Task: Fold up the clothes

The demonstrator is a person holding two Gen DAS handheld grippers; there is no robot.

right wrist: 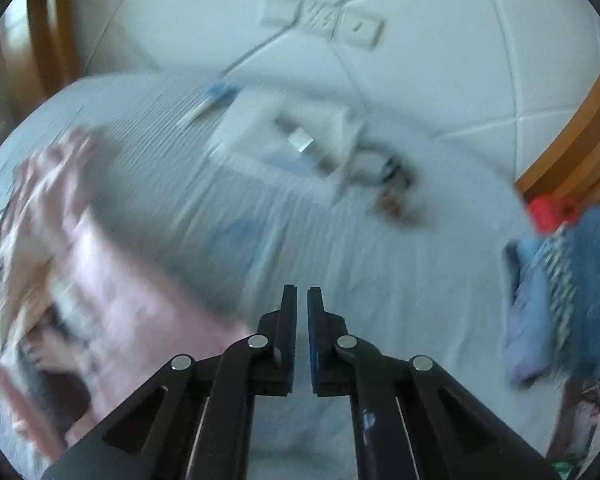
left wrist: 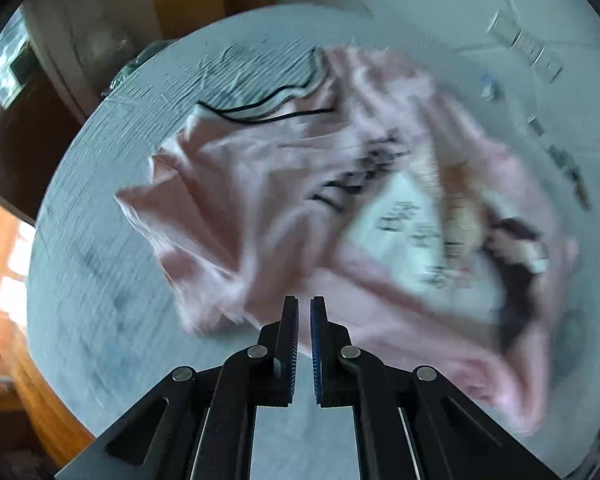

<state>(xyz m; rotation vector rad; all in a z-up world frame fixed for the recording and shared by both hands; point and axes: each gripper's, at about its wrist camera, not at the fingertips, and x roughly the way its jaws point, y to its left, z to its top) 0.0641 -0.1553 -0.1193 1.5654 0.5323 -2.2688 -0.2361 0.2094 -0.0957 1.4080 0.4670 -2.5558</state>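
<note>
A pink T-shirt [left wrist: 300, 208] with a white printed panel and black lettering lies crumpled and spread on the pale striped bed sheet [left wrist: 100, 280]. Its black-trimmed neckline points to the far side. My left gripper [left wrist: 304, 300] hovers over the shirt's near edge, shut to a thin slit with nothing held. In the right wrist view the same shirt [right wrist: 100, 280] fills the left side, blurred. My right gripper [right wrist: 302, 288] is over bare sheet [right wrist: 380, 272] to the right of the shirt, also shut to a thin slit and empty.
A white box with small items and cables [right wrist: 300, 144] lies on the bed's far side, below a padded white headboard with a switch panel [right wrist: 324, 20]. A heap of blue clothes [right wrist: 560, 300] and something red [right wrist: 548, 210] sit at the right. The wooden bed frame [left wrist: 32, 380] rims the mattress.
</note>
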